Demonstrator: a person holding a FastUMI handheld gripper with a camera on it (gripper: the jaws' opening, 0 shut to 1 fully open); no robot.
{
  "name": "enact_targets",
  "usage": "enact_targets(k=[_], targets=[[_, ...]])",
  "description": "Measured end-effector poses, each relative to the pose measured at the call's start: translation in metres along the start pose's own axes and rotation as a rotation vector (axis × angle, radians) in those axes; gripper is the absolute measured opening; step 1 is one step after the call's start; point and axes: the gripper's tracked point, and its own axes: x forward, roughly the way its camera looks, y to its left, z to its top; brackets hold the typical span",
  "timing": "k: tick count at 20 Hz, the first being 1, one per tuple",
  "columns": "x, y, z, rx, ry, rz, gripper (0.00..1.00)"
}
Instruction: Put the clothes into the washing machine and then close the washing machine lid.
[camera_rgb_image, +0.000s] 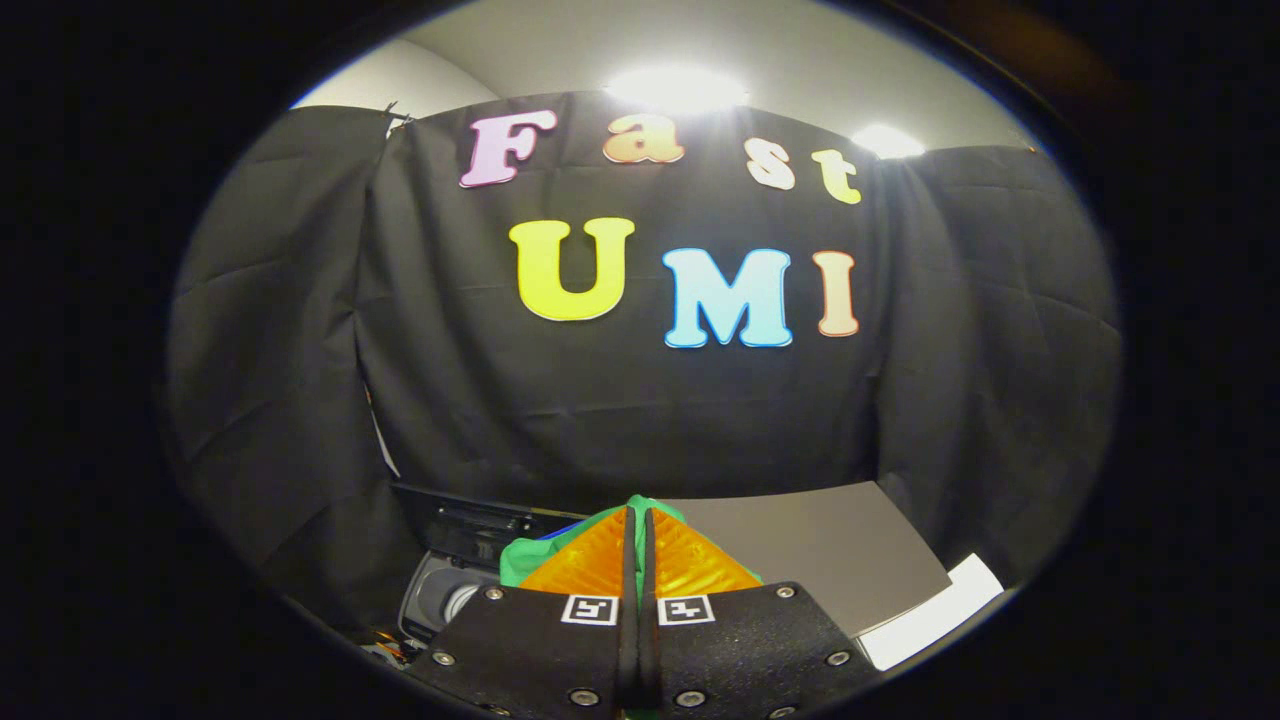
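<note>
Between the two nearly touching fingers of the hand-held gripper (637, 530): bright green cloth garment (528, 560), clenched and bulging out to both sides. Lower left, past the fingers: dark washing machine (452, 570) with round pale opening. To the right: flat grey bench (830, 550), white sheet (935, 610) beside it.
</note>
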Motion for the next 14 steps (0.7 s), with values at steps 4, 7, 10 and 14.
enact_targets(k=[4,7,10,14], targets=[[-0.007,0.049,-0.001,0.009,0.008,0.047,0.00],[0.003,0.089,-0.010,0.036,0.008,0.082,0.00],[0.019,0.117,-0.028,0.008,0.020,0.067,0.00],[0.045,0.149,-0.055,-0.032,0.052,0.031,0.00]])
